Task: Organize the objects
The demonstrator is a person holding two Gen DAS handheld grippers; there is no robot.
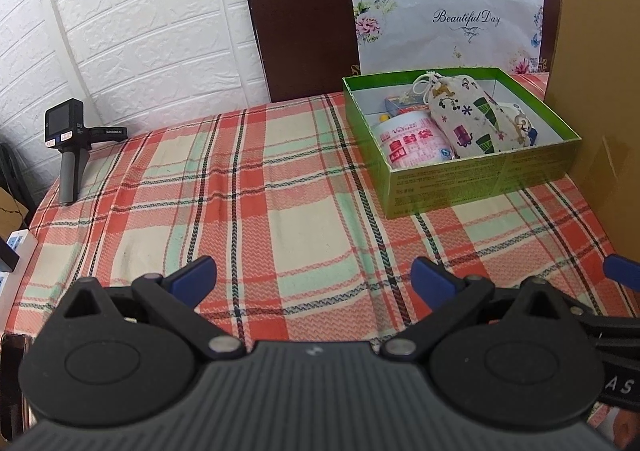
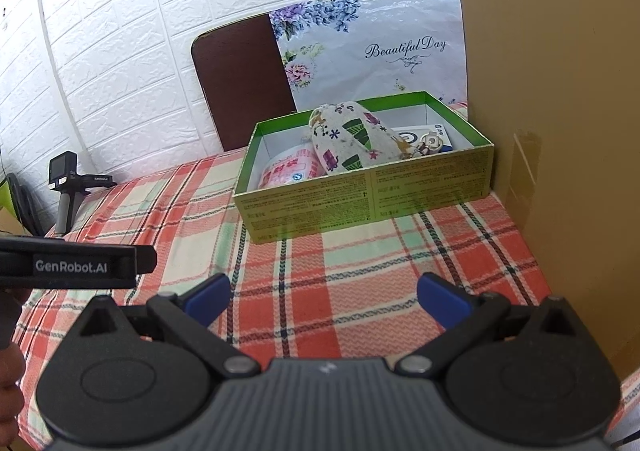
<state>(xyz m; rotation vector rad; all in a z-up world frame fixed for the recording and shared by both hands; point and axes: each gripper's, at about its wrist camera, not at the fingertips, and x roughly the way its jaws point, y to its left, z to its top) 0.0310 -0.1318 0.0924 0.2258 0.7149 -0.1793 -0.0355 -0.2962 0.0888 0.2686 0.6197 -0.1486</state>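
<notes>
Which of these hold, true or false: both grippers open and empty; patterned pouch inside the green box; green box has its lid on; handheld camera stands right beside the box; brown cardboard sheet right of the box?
1. The left gripper and right gripper are open and hold nothing. True.
2. The white drawstring cloth pouch with coloured prints lies inside the green cardboard box. True.
3. The green cardboard box has its lid on. False: it is open-topped, its contents showing.
4. The black handheld camera on a grey grip stands right beside the box. False: it stands far off, at the left edge of the plaid tablecloth.
5. The brown cardboard sheet stands right of the box. True.
</notes>
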